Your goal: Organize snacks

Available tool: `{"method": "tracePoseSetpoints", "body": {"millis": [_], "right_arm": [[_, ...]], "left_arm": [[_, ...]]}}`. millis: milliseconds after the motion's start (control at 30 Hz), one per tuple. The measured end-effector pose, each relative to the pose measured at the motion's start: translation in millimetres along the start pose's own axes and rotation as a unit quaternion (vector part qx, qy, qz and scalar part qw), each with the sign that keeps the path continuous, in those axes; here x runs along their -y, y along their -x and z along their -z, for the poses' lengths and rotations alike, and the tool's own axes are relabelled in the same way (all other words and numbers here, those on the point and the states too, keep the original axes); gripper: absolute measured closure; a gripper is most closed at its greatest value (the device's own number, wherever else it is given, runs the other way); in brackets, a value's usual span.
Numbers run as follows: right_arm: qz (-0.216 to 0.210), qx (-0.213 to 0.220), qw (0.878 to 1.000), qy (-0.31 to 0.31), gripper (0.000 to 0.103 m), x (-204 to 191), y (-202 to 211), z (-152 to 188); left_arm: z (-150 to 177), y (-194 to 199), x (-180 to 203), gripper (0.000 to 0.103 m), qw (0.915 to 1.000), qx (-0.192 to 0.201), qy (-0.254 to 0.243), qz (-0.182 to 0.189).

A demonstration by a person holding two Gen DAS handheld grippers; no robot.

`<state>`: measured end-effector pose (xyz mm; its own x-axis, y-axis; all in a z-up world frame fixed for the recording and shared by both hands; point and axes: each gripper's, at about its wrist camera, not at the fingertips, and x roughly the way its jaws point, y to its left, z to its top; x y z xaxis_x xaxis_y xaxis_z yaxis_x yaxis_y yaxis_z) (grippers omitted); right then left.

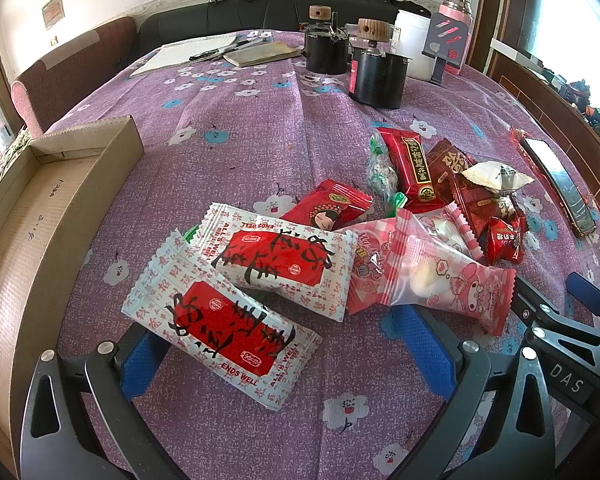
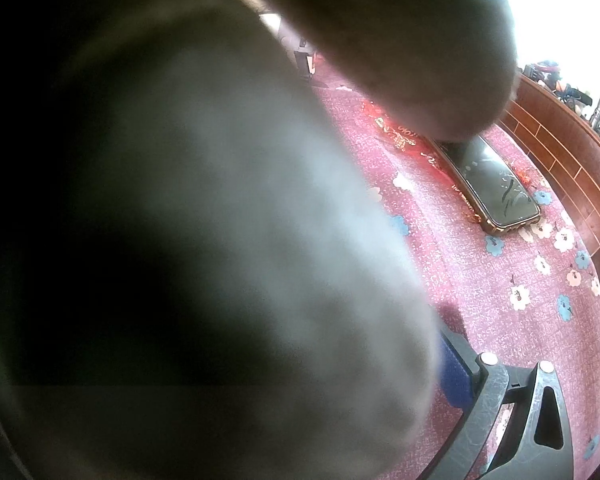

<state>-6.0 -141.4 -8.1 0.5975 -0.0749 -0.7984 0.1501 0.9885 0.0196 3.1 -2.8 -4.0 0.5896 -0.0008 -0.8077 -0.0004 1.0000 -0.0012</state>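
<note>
In the left wrist view a heap of snack packets lies on a purple flowered tablecloth (image 1: 240, 128). Two white-and-red packets (image 1: 220, 320) (image 1: 280, 260) lie nearest, then a pink cartoon packet (image 1: 432, 280) and several red and brown packets (image 1: 416, 168). My left gripper (image 1: 288, 356) is open, its blue pads either side of the nearest white-and-red packet, just above the cloth. An open cardboard box (image 1: 40, 216) stands at the left. My right gripper shows at the lower right of this view (image 1: 560, 320). In the right wrist view a blurred grey shape (image 2: 220, 220) covers most of the lens; only one blue pad (image 2: 456, 376) shows.
Black canisters with wooden lids (image 1: 376, 76), a white tub (image 1: 414, 44), a pink flask (image 1: 456, 20), a notebook and papers (image 1: 260, 54) stand at the table's far end. A phone (image 1: 560, 184) (image 2: 496, 184) lies near the right edge. A sofa is behind.
</note>
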Motion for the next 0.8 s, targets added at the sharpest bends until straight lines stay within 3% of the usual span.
{"method": "tracePoseSetpoints", "body": {"millis": [800], "right_arm": [[0.0, -0.001, 1.0, 0.0, 0.0, 0.0, 0.7, 2.6]], "left_arm": [[0.0, 0.0, 0.5, 0.0, 1.0, 0.0, 0.0, 0.0]]}}
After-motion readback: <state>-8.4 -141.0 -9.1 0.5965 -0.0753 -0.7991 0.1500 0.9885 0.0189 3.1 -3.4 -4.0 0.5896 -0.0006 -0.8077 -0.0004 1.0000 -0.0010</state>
